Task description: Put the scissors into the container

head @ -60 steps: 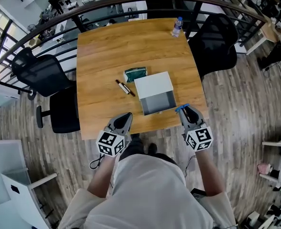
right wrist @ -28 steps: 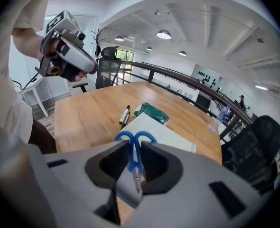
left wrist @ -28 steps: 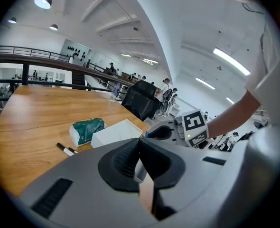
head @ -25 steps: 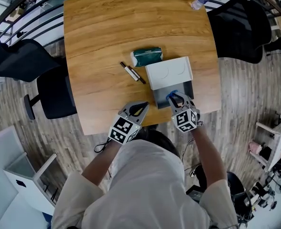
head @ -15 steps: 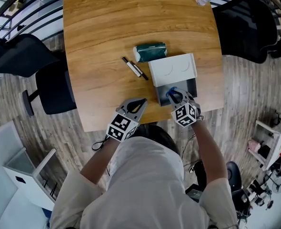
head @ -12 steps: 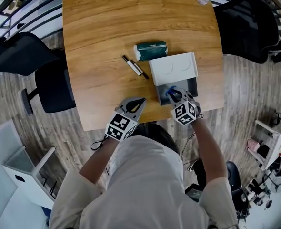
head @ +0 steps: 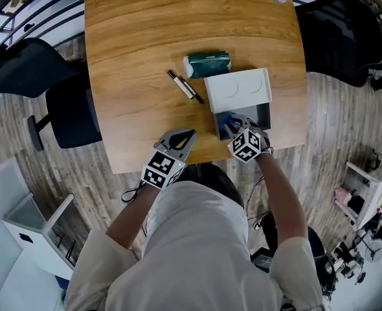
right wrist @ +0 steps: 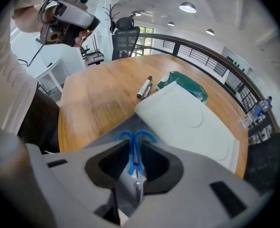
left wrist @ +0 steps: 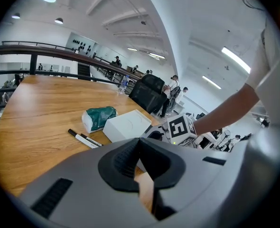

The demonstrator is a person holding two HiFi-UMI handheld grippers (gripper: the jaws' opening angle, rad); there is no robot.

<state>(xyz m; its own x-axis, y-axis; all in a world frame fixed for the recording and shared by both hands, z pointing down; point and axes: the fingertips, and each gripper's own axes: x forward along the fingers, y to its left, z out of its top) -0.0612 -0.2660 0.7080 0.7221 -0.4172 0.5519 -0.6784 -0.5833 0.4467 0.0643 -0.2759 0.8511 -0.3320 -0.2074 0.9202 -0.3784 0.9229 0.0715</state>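
The right gripper is pinched on the blue-handled scissors, which sit low over the open grey part of the container, just in front of its slid-back white lid. Their long axis runs along the jaws, handle loops leading toward the lid, blades back between the pads. Whether they touch the box floor I cannot tell. Release looks like the step left. The left gripper, pressed together on nothing, hovers at the table edge, farther off.

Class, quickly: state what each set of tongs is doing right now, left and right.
Left tongs: closed, holding nothing.
Right tongs: closed on the scissors, over the container.
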